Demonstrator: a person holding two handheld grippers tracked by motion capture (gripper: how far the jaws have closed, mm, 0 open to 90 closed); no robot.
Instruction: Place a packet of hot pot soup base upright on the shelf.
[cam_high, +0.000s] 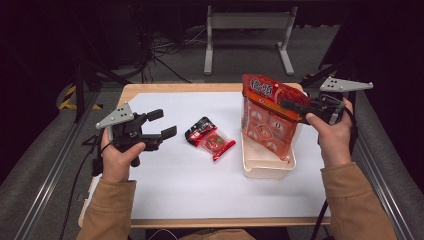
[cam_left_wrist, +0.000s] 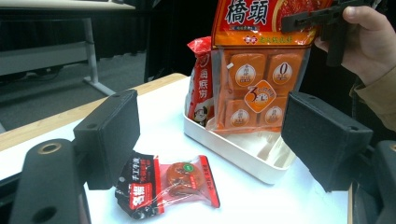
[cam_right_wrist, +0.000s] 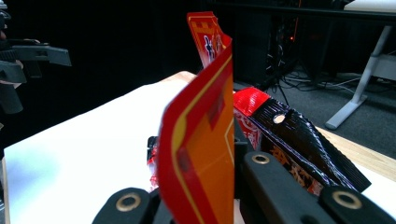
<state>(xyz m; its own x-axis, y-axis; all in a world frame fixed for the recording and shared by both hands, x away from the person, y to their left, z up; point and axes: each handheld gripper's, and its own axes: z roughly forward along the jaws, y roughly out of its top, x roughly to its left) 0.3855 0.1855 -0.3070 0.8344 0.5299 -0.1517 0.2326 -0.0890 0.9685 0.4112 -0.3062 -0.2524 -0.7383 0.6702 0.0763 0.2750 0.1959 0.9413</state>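
right gripper (cam_high: 295, 106) jaws pinch a glossy orange pouch (cam_high: 267, 120) upright in the white tray (cam_high: 267, 167) near the table's right edge; left gripper (cam_high: 162, 125) jaws gape wide.

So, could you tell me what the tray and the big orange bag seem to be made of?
Tray: likely moulded plastic, cream-white, smooth with a soft sheen and rounded rim. Orange bag: thin glossy plastic film, printed on top and clear below, showing wrapped blocks inside; glare and creases suggest film. The right gripper pinches its top.
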